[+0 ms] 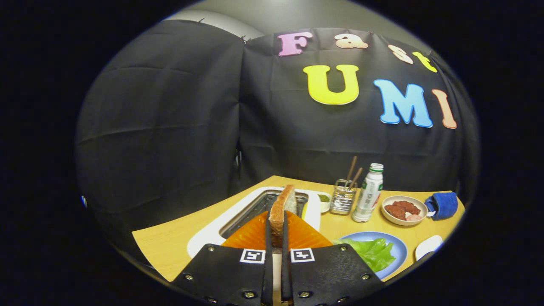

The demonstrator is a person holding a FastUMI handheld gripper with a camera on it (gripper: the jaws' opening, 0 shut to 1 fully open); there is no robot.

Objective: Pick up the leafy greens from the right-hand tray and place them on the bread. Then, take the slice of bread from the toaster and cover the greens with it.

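Observation:
A slice of brown-crusted bread (282, 210) stands on edge between my fingers, and my gripper (277, 231) is shut on it. It is held just above the slots of the white toaster (221, 225), which lies directly under and ahead of the fingers. To the right of the fingers a blue plate (397, 250) carries the leafy greens (374, 251); whatever lies beneath the greens is hidden.
Beyond the toaster stand a mesh holder with sticks (342, 196) and a white bottle (369, 193). Further right are a bowl of reddish food (403, 209), a blue cloth (443, 205) and a white tray's edge (428, 246). The wooden table (170, 244) ends near the black cloth wall.

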